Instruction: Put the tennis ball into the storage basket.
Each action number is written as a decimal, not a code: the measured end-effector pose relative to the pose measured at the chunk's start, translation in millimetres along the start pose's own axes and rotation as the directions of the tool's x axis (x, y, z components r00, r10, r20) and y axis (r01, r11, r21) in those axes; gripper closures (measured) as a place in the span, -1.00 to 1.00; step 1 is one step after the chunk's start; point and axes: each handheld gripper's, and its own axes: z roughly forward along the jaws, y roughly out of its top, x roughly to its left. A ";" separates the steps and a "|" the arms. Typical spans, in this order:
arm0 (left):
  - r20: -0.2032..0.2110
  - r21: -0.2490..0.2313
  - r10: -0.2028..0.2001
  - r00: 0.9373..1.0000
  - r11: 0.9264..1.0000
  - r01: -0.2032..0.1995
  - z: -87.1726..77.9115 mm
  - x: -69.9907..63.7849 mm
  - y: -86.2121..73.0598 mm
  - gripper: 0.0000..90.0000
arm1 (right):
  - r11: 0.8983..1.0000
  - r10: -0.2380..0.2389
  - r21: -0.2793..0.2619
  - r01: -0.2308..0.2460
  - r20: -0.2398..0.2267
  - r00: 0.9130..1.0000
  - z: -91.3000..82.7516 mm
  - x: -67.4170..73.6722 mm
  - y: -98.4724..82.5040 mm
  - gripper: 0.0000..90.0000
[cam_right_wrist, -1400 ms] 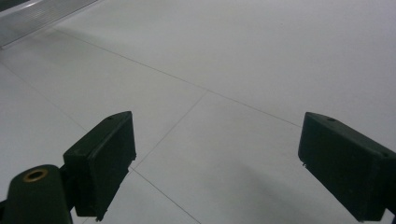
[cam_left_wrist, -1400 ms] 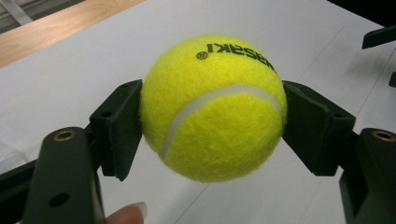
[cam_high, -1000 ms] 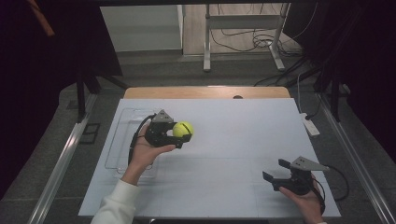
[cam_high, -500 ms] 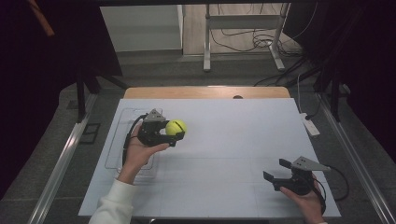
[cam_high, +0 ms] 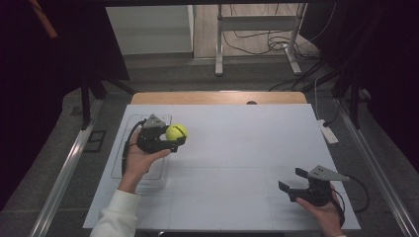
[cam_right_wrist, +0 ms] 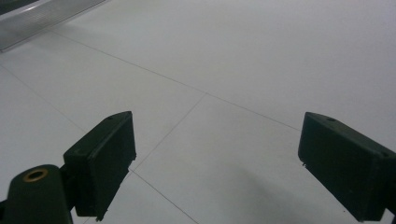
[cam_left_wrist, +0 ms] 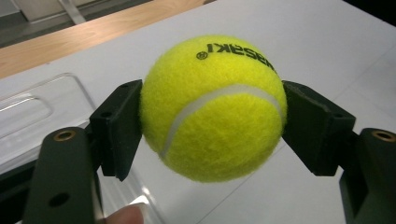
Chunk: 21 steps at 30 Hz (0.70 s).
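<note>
So we've got the left gripper (cam_high: 170, 139) pinching the yellow tennis ball (cam_high: 176, 132) between both pads, held up just above the white table (cam_high: 237, 163) beside the clear tray (cam_high: 129, 163). Our right gripper (cam_high: 291, 179) sits low near the table's right corner, jaws spread wide with nothing between them.

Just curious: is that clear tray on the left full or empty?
Empty as far as visible: the clear tray shows nothing inside; the tennis ball is clamped in the left gripper.
</note>
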 end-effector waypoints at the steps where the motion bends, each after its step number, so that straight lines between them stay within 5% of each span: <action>1: -0.002 0.001 -0.002 1.000 1.000 0.002 -0.4 1.3 -0.4 -0.41 | 1.000 0.002 0.001 -0.002 -0.001 1.000 0.0 0.0 -0.1 -0.75; 21: -0.061 -0.012 -0.044 0.997 0.999 0.043 -7.9 20.4 -5.6 -0.41 | 1.000 0.000 0.005 0.000 -0.001 1.000 0.7 0.3 -0.2 -0.75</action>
